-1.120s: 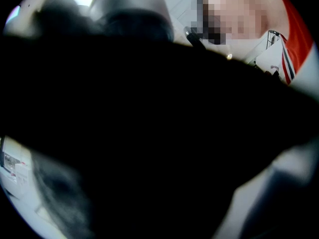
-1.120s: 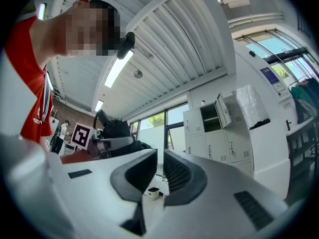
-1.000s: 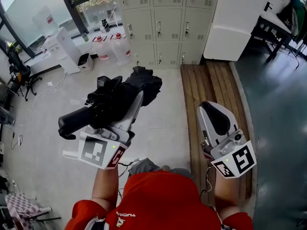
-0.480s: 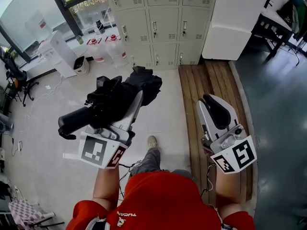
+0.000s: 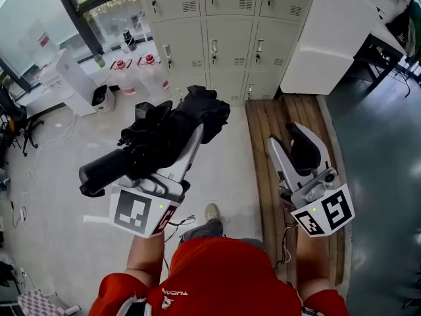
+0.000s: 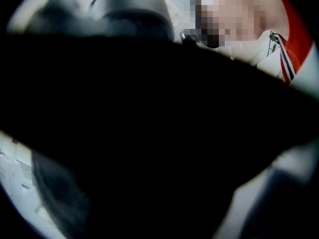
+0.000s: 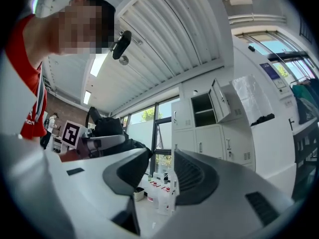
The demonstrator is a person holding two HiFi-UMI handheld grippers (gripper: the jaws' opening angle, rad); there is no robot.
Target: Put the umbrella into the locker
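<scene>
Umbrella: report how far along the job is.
Done: the black umbrella is picked up, clamped in the left gripper. In hand: it is held out facing the lockers. Left: reach the open locker and put it inside.

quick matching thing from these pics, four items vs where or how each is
1 black folded umbrella
2 right gripper
3 brown slatted wooden platform
4 clear red-capped plastic jugs

a standing on the floor below the window
b gripped by the left gripper
c empty, fingers apart
d flat on the floor at the head view's right

Pairs: 1-b, 2-c, 3-d, 4-a. The right gripper's fingers have just been opening, nothing between them.
</scene>
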